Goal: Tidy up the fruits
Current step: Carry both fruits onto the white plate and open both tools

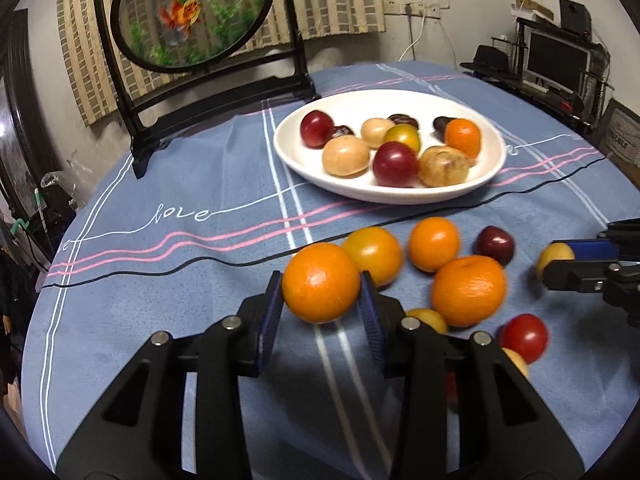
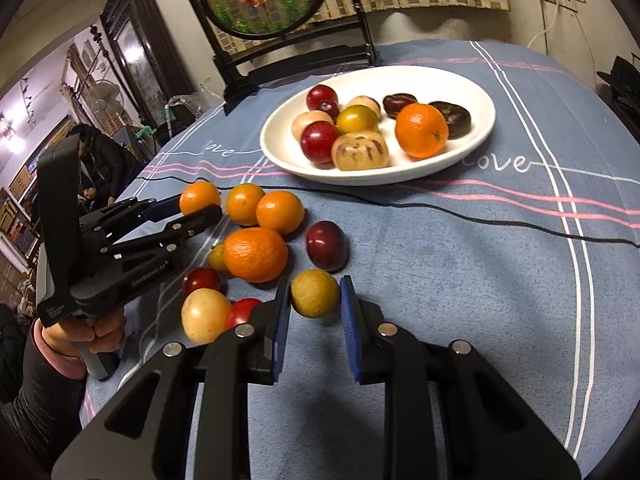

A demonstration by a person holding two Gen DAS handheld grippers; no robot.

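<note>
My left gripper (image 1: 322,304) had an orange (image 1: 321,282) between its blue pads, both pads pressed to the fruit's sides, the jaws only part-way apart. In the right wrist view the same orange (image 2: 199,197) sat at the tip of that gripper (image 2: 188,212), at the far left of the loose fruit. Whether it was lifted clear of the tablecloth (image 1: 180,288) I could not tell.

My right gripper (image 2: 315,300) was closed on a small yellow-green fruit (image 2: 315,293), one pad at each side, jaws narrow. From the left wrist view only its tip (image 1: 560,260) showed at the right edge, with the yellow-green fruit (image 1: 554,258) partly hidden behind a finger.

The other loose fruit lay just beyond and beside the grippers: a large orange (image 2: 255,254), two smaller oranges (image 2: 280,212), a dark red plum (image 2: 327,245), a red fruit (image 2: 202,280) and a pale yellow one (image 2: 205,315). A further red fruit was mostly hidden behind my right gripper's left finger.

The white plate (image 2: 476,140) stood farther off at centre, already holding an orange, red plums, pale fruit and dark fruit. Fruit in the left wrist view was motion-blurred. The person's hand (image 2: 86,336) on the left gripper's handle was cut off at the left.
</note>
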